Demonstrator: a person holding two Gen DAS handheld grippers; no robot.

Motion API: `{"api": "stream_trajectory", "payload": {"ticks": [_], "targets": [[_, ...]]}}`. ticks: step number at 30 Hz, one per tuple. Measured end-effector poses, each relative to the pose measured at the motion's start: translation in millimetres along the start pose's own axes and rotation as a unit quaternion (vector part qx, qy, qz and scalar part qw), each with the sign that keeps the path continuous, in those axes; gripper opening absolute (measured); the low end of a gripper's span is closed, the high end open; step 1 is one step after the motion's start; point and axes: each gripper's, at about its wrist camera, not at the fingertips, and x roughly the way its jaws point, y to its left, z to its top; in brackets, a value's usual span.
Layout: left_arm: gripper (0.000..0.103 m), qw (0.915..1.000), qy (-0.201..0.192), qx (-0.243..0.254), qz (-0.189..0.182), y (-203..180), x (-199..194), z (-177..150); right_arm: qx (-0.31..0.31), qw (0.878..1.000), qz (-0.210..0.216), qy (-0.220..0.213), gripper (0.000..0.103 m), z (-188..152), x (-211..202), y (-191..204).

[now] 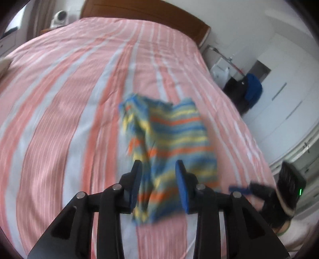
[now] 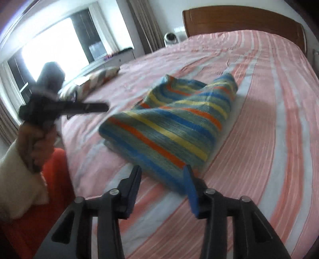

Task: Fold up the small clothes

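Parted left tongs (image 1: 158,166) over striped garment (image 1: 175,127)

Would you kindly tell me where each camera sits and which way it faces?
Left wrist: sits on the left tongs, open, looking down the bed at the striped garment toward the headboard; the right tongs show at right.
Right wrist: sits on the right tongs, open, low at the garment's near edge; the person's left hand holds the left tongs.
Shared: garment, bed, headboard.
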Motion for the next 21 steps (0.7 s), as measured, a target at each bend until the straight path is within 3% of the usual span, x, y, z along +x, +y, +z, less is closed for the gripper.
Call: {"api": "stream_trajectory", "payload": {"ticks": [4,5,6,8,11,16,18,21], "targets": [[0.034,0.9970,0.056,0.024,0.047,-2,60,34,0.014,1.000,0.000,0.002,0.045,-14,2,5],[0.027,0.9955,0.069,0.025,0.061,3,73,37,0.016,1.000,0.001,0.004,0.045,-17,3,6],[0.004,0.9931,0.079,0.029,0.081,7,86,37,0.016,1.000,0.002,0.006,0.045,-20,1,8],[0.003,0.9917,0.074,0.026,0.102,18,91,35,0.011,1.000,0.000,0.011,0.045,-24,2,11],[0.003,0.9942,0.046,-0.015,0.096,33,76,29,-0.011,1.000,-0.020,0.010,0.045,-30,-7,12],[0.029,0.9930,0.017,-0.029,0.113,32,36,15,-0.002,1.000,-0.027,-0.001,0.045,-20,-9,6],[0.059,0.9946,-0.001,-0.031,0.099,25,15,8,-0.008,0.999,-0.030,-0.015,0.045,-10,-12,9],[0.062,0.9965,-0.003,-0.015,0.083,10,-2,-12,-0.036,0.998,-0.036,-0.031,0.045,4,-13,20]]}}
